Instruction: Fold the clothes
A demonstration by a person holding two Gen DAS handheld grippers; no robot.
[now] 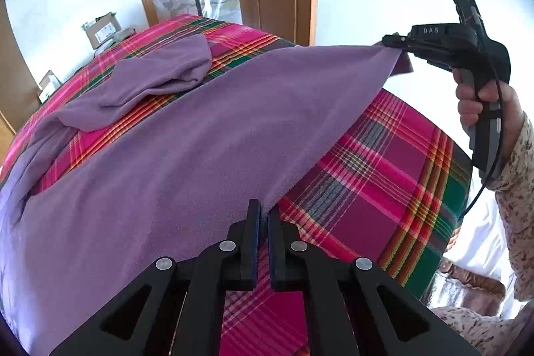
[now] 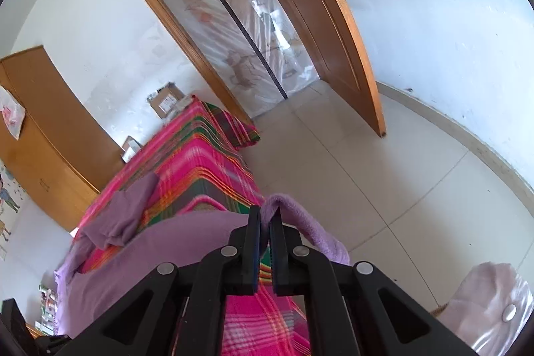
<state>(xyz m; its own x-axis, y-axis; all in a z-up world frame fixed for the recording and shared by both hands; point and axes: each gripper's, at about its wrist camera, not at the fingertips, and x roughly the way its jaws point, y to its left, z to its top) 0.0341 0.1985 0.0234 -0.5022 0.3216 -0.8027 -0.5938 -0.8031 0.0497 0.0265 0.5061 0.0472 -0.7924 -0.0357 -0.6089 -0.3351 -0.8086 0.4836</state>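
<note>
A: Progress check, reading left to right. The purple garment [image 1: 187, 135] is lying spread across the plaid bed cover [image 1: 377, 162], with no finished fold showing yet. At far left one sleeve [image 1: 157, 82] is sitting bunched and rumpled on the plaid, not laid flat.

B: And the near edge?

A: The left tongs [image 1: 264, 216] are pressed together on the garment's near edge, pinching the fabric right at its border. Further right, the right tongs [image 1: 391, 43] are pinching a corner and lifting it off the bed, so the cloth is stretching taut between the two holds.

B: Does the right wrist view agree?

A: Yes. The right tongs are clamping a doubled lip of purple fabric there, with the pads closed on it.

B: Judgement on stage?

A: Early. The first fold is only being set up; the sleeve and every later fold are remaining.

B: Material notes?

A: Soft, fleecy, matte nap; it is draping smoothly over the middle and creasing at the sleeve.
</note>
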